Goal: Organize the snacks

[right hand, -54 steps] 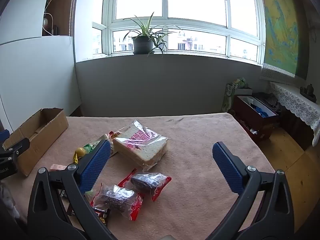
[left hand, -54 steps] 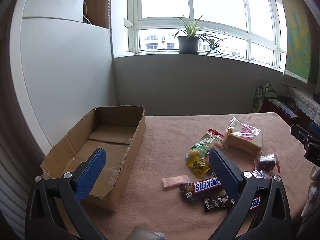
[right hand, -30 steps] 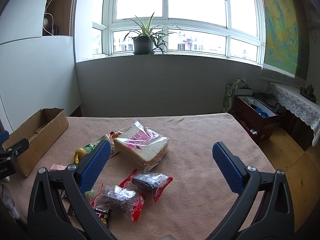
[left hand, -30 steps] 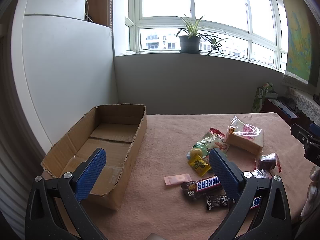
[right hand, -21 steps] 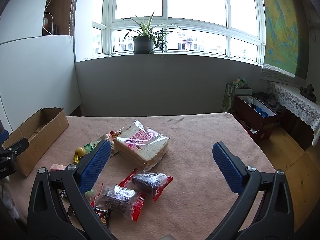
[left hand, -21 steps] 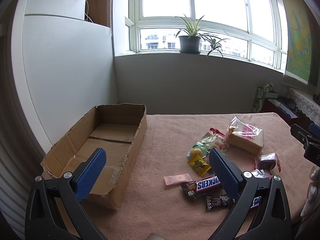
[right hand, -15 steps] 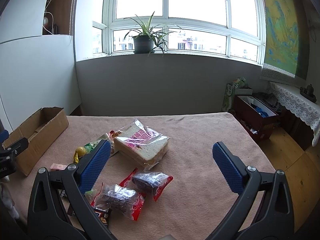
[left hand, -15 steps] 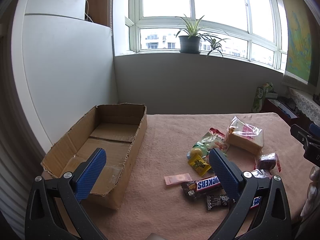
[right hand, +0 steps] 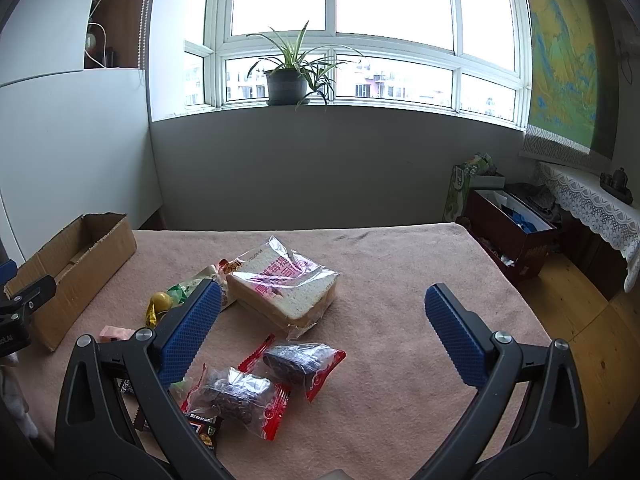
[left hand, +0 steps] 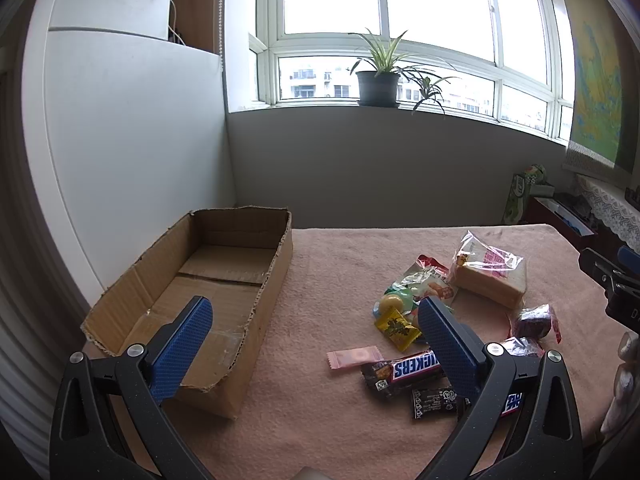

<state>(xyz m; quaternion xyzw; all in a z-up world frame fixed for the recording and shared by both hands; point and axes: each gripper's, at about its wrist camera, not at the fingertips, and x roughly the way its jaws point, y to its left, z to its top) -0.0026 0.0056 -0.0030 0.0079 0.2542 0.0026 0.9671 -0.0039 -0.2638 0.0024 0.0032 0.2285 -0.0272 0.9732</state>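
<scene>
Nothing is packed yet: the cardboard box [left hand: 208, 280] at the bench's left edge is empty, its long axis running away toward the window wall. All snacks, including the Snickers bar [left hand: 414, 366] and bagged bread [right hand: 284, 284], lie loose on the bench [right hand: 400, 280] to its right. Both the left gripper [left hand: 316, 344] and right gripper [right hand: 324, 328] hover with jaws wide apart, holding nothing.

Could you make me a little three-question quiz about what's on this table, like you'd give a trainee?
1. True or false: the cardboard box already holds snacks.
2. Which lies nearest the box: A) bagged bread, B) pink wafer packet, C) Snickers bar?
3. Fill in: both the left gripper and right gripper are ____.

Key: 1 false, no snacks show inside it; 2 B; 3 open, holding nothing.
</scene>
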